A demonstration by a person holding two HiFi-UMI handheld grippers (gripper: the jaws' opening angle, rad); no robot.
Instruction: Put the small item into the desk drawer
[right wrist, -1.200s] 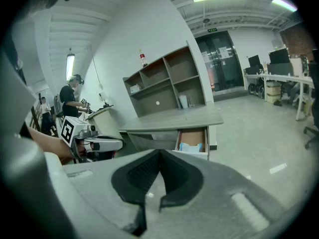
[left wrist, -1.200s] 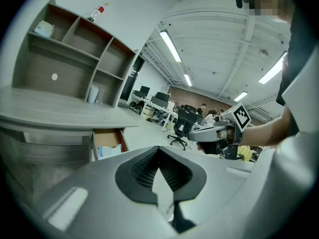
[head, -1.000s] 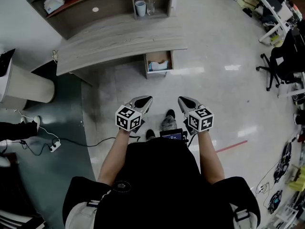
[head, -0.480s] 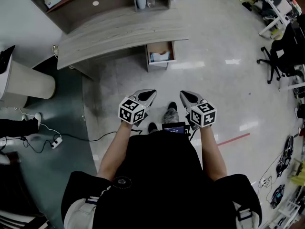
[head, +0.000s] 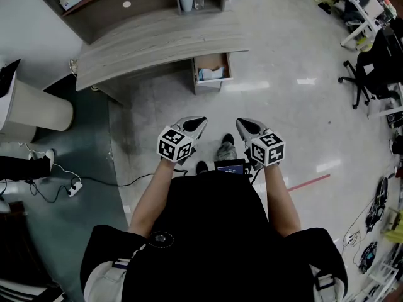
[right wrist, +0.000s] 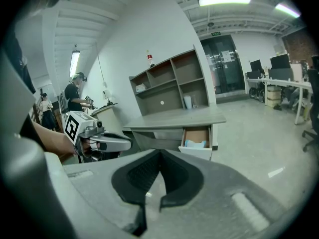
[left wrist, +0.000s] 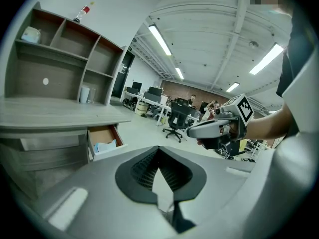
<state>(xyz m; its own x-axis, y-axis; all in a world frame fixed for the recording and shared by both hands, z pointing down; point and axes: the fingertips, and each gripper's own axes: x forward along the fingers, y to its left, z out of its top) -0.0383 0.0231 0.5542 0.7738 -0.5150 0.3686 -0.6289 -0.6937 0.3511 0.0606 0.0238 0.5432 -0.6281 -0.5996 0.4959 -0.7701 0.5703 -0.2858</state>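
Observation:
The grey desk [head: 157, 46] stands ahead of me with its drawer [head: 211, 73] pulled open; a pale blue item [head: 211, 75] lies inside. Both grippers hang side by side over the floor, well short of the desk. My left gripper [head: 194, 124] is shut with nothing between its jaws, and so is my right gripper [head: 243, 124]. In the left gripper view the open drawer [left wrist: 102, 141] shows at the left and the right gripper [left wrist: 219, 128] at the right. The right gripper view shows the drawer [right wrist: 197, 139] straight ahead.
A shelf unit [head: 126, 5] holding a cup [head: 186, 0] stands on the desk. A pale rounded counter [head: 34, 109] and a cable with a power strip [head: 72, 187] lie at the left. An office chair [head: 368, 74] stands at the right, a red floor line [head: 308, 184] nearer.
The whole head view has shifted a little, so desk and grippers sit slightly higher in the picture. Both grippers stay shut, empty and side by side.

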